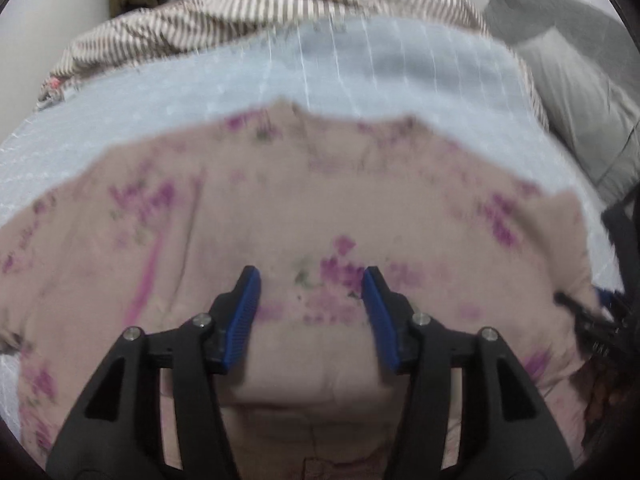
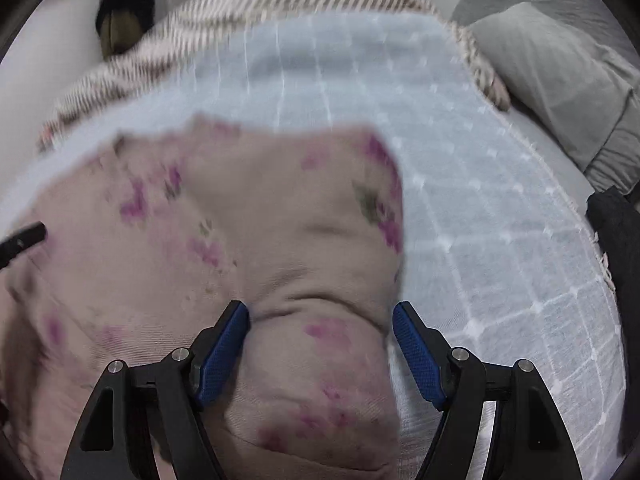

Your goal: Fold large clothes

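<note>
Garment (image 1: 304, 208): 1, floral; 2 claws (image 1: 311, 280) (image 2: 321, 316) spread.

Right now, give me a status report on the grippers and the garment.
Left gripper open, over floral garment. Right gripper open, straddling its bunched edge. Garment spread on light blue bedspread, not yet folded. Striped blanket beyond, not in the way.

The left gripper (image 1: 311, 280) hung over the pink floral garment (image 1: 280, 208) with its blue-padded jaws spread apart and nothing between them. The garment lay spread on a pale blue checked bedspread (image 1: 360, 64). Beyond it sat a striped blanket (image 1: 260, 4), bunched up. Grey pillows (image 1: 572, 80) lay at the right. The frame was motion-blurred.
</note>
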A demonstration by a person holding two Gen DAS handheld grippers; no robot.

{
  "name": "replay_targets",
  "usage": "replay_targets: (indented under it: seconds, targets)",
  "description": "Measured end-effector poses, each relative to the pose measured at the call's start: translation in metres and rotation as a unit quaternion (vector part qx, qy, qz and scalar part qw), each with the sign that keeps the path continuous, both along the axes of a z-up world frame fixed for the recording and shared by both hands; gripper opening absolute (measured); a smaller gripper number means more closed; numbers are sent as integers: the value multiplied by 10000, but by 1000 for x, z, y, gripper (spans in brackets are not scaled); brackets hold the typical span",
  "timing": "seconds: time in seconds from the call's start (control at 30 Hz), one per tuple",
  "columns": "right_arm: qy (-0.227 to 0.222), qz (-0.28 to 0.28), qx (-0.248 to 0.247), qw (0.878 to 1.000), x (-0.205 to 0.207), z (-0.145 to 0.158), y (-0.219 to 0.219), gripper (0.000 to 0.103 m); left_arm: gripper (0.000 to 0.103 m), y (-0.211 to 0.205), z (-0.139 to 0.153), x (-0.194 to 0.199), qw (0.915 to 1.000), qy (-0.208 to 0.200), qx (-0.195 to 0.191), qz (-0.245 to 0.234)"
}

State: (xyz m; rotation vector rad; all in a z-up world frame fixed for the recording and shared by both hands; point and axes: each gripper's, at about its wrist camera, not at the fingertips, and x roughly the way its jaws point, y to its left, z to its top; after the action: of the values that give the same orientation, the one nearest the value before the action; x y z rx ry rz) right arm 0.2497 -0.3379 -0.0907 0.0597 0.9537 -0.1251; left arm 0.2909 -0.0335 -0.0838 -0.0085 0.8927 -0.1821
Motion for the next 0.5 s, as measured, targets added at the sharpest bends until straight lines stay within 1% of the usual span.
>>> replay_targets:
  seconds: [0.03, 0.07, 0.1, 0.13, 0.17, 0.2, 0.23, 0.3, 0.4, 0.47, 0.5]
  targets:
    - [-40, -59, 180, 9998, -1, -1, -4, 75, 55, 0, -5, -4, 10000, -33, 11, -22]
    - [-80, -193, 489, 9986, -4, 2, -12, 76, 56, 3, -3, -11, 9997, -211, -51, -89]
    - [-109, -279, 677, 9973, -7, 5, -18, 76, 59, 5, 0, -16, 9996, -241, -98, -142]
    - [-173, -346, 829, 9958, -11, 11, -23, 77, 68, 9, 6, -21, 9993, -210, -206, -218]
    - [-238, -393, 895, 9949, -15, 17, -26, 78, 82, 11, 10, -24, 9991, -172, -298, -253]
    - [-309, -448, 883, 9946, -22, 26, -28, 78, 88, 19, 17, -28, 9988, -112, -411, -224]
    - [-368, -490, 851, 9945, -27, 33, -28, 78, 91, 26, 22, -35, 9985, -90, -513, -165]
    - [-497, -601, 837, 9934, -41, 50, -28, 78, 92, 45, 33, -43, 9970, -7, -769, -21]
    - [-621, -677, 1041, 9903, -64, 76, -27, 78, 96, 89, 41, -54, 9922, 299, -1156, 347]
    - [-617, -698, 1118, 9894, -75, 89, -22, 81, 96, 128, 46, -65, 9879, 439, -1311, 709]
    - [-602, -684, 1154, 9891, -81, 94, -17, 81, 96, 143, 46, -70, 9867, 447, -1280, 894]
